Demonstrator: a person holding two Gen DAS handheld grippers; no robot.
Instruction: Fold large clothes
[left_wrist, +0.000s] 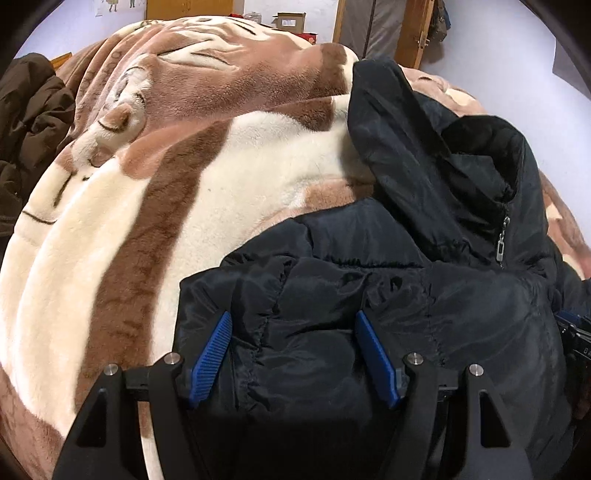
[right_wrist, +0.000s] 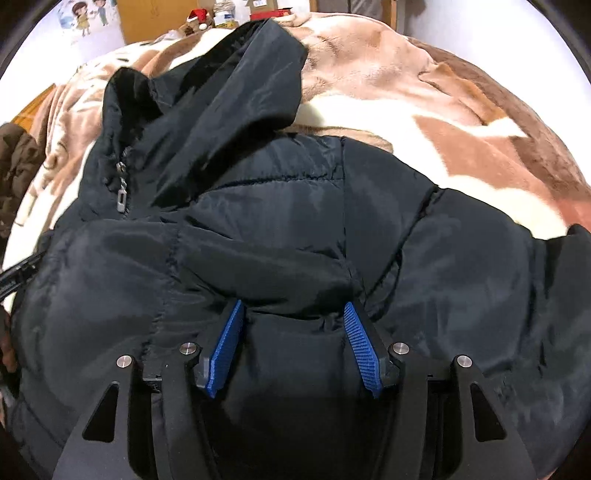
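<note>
Left gripper (left_wrist: 293, 319): jaws spread wide, blue ribbed pads (left_wrist: 210, 363) on either side of a bulge of quilted fabric; the pads are pressed into the fabric but not closed on it.
Right gripper (right_wrist: 293, 308): jaws spread, blue pads (right_wrist: 364, 350) straddling a raised fold of the same garment; the fingertips sink under the fold's edge, with no pinch visible.
Black puffer jacket (left_wrist: 388, 295): lies on the blanket directly ahead of both grippers, front side up, partly bunched.
Jacket, left wrist view: fills the lower right of the view; its left edge ends just beyond the left finger.
Jacket, right wrist view (right_wrist: 295, 229): spans nearly the full width of the view.
Hood (right_wrist: 236, 96): flopped upward, away from the grippers, resting on the blanket.
Zipper pull (left_wrist: 500, 251): metal, hanging at the collar below the hood opening.
Blanket (left_wrist: 166, 184): plush, brown and cream pattern, covering the bed beneath the jacket.
Brown garment (left_wrist: 29, 122): crumpled at the far left edge of the bed, well apart from the jacket.
Cardboard box (left_wrist: 290, 20): beyond the bed, against the wall.
</note>
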